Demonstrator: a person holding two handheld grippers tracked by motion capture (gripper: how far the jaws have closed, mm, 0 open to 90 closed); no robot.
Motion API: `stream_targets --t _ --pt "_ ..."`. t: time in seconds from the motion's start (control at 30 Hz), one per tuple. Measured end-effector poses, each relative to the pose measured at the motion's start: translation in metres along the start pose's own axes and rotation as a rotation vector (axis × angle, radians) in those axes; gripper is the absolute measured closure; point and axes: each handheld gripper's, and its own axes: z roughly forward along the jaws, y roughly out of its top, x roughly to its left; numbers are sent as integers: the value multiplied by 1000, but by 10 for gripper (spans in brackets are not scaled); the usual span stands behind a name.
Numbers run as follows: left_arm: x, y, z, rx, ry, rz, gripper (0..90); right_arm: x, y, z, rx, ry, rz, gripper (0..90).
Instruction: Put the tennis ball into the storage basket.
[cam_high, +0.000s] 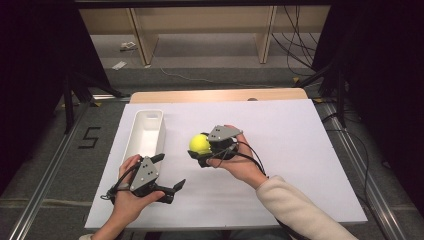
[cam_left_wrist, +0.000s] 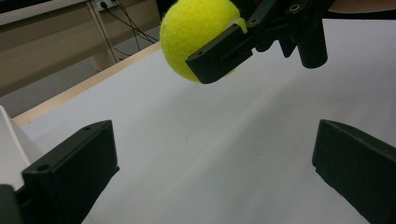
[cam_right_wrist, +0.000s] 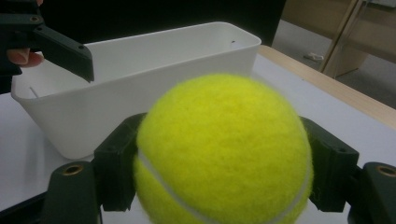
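Nearest the person, the left gripper (cam_high: 170, 172) rests low just in front of the white bin (cam_high: 145, 132), its jaws spread wide with nothing between them, apparently parked out of the way while the other hand works. Farther on, the right gripper (cam_high: 199, 150) carries the tennis ball (cam_high: 200, 144) just to the right of the bin, its jaws clamped on either side of the ball; lifted above the white sheet (cam_high: 290, 150), it looks ready to go into the bin.
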Motion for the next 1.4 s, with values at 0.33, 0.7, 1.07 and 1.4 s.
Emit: stream_targets --t 0.33,0.7,1.07,1.4 --pt "0 0 0 -4 -5 -11 0 0 4 0 -12 -1 10 265" --pt "1 0 1 -4 -10 -15 0 -2 11 0 -35 -10 10 265" --pt "1 0 1 -4 -9 -12 0 -1 13 6 -25 -12 18 265" --pt "0 0 1 4 -11 -21 0 1 16 13 -18 -11 18 265"
